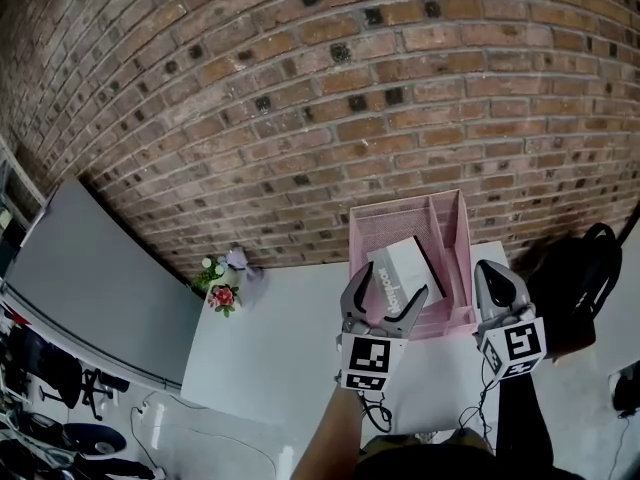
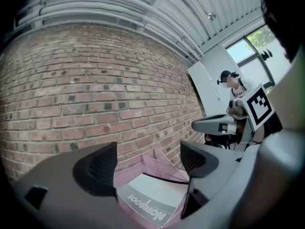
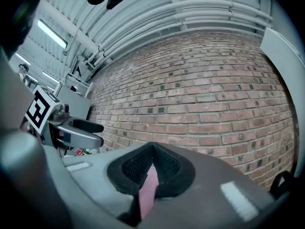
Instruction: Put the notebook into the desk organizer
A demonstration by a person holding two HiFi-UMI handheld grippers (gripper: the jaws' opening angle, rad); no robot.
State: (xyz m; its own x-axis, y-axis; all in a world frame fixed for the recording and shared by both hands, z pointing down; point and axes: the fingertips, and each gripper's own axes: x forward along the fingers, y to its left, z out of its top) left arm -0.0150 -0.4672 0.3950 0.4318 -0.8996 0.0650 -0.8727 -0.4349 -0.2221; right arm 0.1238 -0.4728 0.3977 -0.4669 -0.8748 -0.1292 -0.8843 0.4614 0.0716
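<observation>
- Because the notebook (image 1: 408,268) lies inside the pink desk organizer (image 1: 457,230), tilted with its printed spine band to the left, the placing itself looks done.
- Its long axis runs roughly away from the person, slightly skewed to the organizer's walls.
- The left gripper (image 1: 388,303) is the nearer one. It sits directly on the notebook's near side, jaws spread wide, and its own view shows the near end below and between the pads, touching neither.
- The right gripper (image 1: 492,278) stands at the organizer's right side, clenched on a thin pink strip, apparently that wall's edge.
- I judge that the left gripper's way out is straight back toward the person, along the notebook's axis.
</observation>
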